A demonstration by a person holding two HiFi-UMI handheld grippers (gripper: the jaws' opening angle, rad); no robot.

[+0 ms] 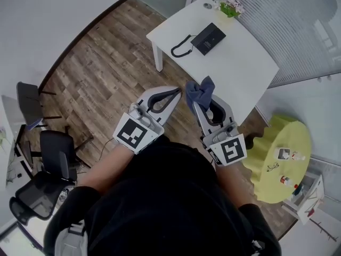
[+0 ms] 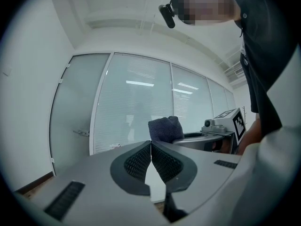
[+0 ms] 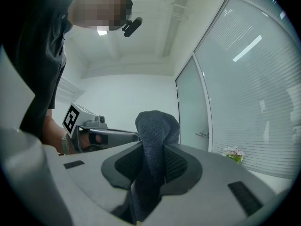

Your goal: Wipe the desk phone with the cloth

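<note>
In the head view, I hold both tools close to my body, well apart from the white table [image 1: 240, 68]. The desk phone [image 1: 209, 38] sits on it, not yet wiped, so I think I must get nearer first. The left gripper [image 1: 177, 92] and right gripper [image 1: 201, 104] point that way.

In the left gripper view, its jaws are pressed together with nothing in them. That tool is free to steady the phone.

In the right gripper view, the jaws squeeze the dark blue cloth [image 3: 153, 140]. It sticks up past the tips, ready to rub.
</note>
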